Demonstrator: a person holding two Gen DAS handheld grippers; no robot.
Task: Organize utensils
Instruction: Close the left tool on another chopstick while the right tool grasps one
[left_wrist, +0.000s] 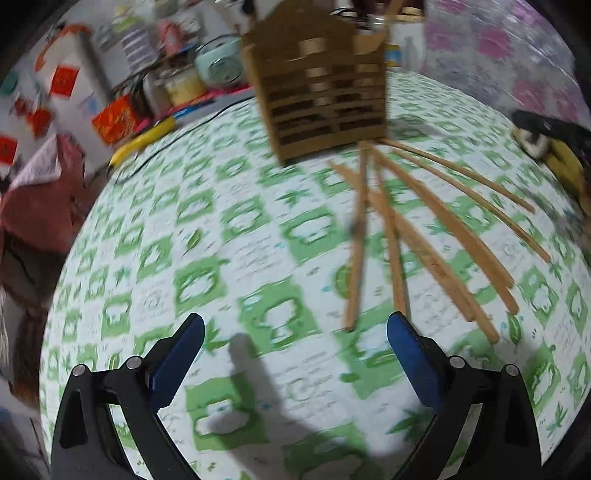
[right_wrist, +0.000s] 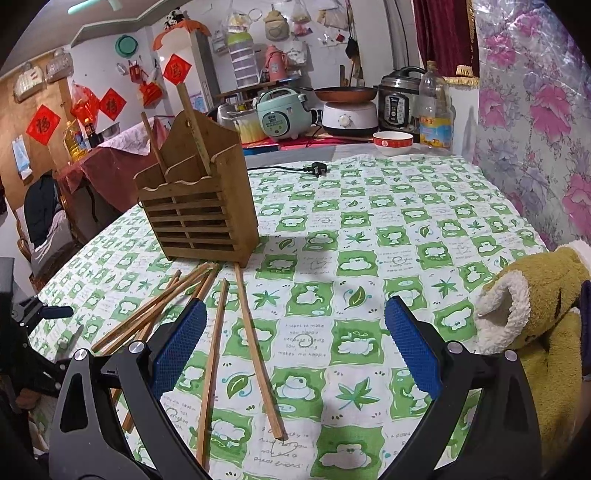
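Several loose chopsticks lie fanned on the green-checked table ahead of both pairs of fingers, tips toward the wooden holder beyond, where two more stand upright, while the left gripper and right gripper hover spread wide, gripping nothing.

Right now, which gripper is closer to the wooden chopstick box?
Hard to call; probably the left. The left gripper hangs open before the box, loose chopsticks to its right. The right gripper hangs open above those chopsticks.
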